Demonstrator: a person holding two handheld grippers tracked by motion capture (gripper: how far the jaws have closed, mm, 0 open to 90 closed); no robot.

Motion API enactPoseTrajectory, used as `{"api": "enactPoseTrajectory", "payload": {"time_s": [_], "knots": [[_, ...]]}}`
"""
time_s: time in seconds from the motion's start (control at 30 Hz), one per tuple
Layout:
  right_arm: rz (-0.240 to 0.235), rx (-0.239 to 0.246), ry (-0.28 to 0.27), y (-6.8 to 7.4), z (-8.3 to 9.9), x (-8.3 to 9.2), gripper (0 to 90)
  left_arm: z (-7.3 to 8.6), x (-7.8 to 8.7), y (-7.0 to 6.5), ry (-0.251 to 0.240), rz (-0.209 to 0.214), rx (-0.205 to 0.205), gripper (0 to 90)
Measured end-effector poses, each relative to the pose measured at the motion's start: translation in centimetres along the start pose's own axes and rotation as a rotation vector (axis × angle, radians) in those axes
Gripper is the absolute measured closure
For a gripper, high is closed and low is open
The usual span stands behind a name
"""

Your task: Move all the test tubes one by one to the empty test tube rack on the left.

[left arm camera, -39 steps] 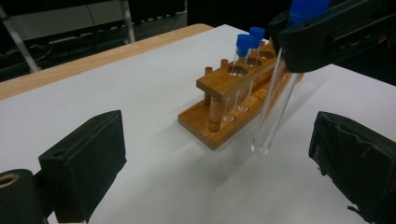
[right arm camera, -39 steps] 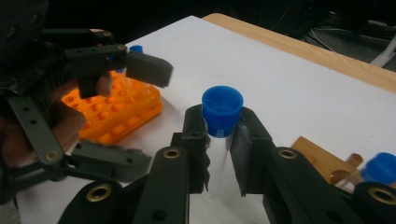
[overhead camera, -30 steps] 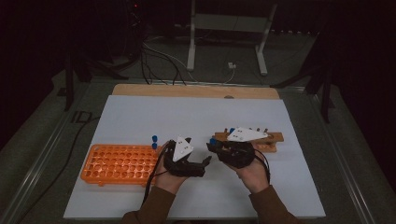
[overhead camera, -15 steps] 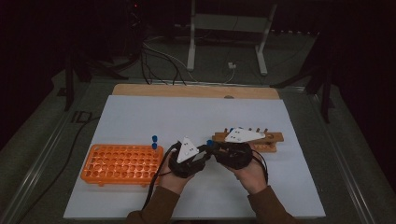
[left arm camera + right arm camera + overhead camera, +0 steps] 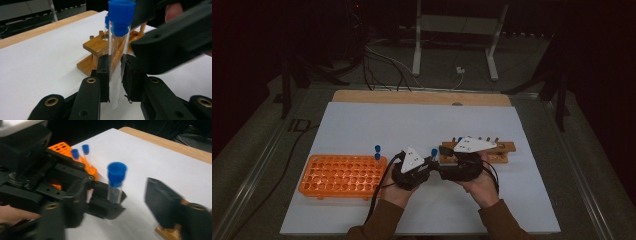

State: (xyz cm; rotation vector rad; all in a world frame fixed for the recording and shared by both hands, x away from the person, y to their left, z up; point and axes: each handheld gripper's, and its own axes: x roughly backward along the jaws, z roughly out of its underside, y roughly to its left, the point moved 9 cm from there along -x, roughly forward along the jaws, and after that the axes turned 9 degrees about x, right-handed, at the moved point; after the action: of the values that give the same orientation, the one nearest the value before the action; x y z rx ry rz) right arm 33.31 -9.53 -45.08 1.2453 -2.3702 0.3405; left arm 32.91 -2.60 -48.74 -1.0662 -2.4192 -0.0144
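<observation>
Handoff: tube now w/ left gripper, right letting go.

Nearest, left gripper (image 5: 115, 82) jaws have just closed, pads clamped on blue-capped test tube (image 5: 117, 60), upright, between both hands above the sheet. Right gripper (image 5: 140, 202) jaws have just been opening, tube no longer pinched. Farther: wooden rack (image 5: 492, 150) at right, orange rack (image 5: 342, 175) at left, prob. next stop.

Left gripper (image 5: 426, 164) is clamping its jaws shut, having just closed; right gripper (image 5: 443, 165) is facing it close by, jaws just opening, both hands near table edge.
</observation>
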Motion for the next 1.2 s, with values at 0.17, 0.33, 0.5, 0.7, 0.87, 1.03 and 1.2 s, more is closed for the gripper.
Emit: {"api": "enactPoseTrajectory", "payload": {"time_s": [0.17, 0.33, 0.5, 0.7, 0.87, 1.03, 1.2], "knots": [[0.023, -0.029, -0.022, -0.8, -0.1, 0.4, 15.3, 0.1, 0.2, 0.5, 0.0, -0.016, 0.014, 76.7], [0.046, -0.011, -0.009, -1.3, 0.2, 0.8, 4.6, 0.2, 0.5, 1.0, -0.002, -0.026, 0.033, 76.6], [0.064, -0.017, -0.003, -2.1, 0.8, 1.2, 0.4, 0.3, 1.2, 1.4, -0.012, -0.032, 0.045, 76.6], [0.075, -0.033, 0.0, -2.9, 1.6, 1.9, 0.1, 0.3, 2.2, 2.3, -0.016, -0.047, 0.052, 76.6], [0.106, -0.041, -0.006, -3.7, 2.1, 2.5, 0.1, 0.6, 3.1, 2.9, -0.02, -0.063, 0.056, 76.6], [0.123, -0.049, -0.009, -4.3, 2.6, 3.1, 0.1, 0.9, 4.2, 3.8, -0.027, -0.08, 0.069, 76.5], [0.138, -0.068, -0.007, -4.9, 3.2, 3.6, 0.1, 1.5, 5.2, 4.7, -0.025, -0.099, 0.079, 76.6]]}}
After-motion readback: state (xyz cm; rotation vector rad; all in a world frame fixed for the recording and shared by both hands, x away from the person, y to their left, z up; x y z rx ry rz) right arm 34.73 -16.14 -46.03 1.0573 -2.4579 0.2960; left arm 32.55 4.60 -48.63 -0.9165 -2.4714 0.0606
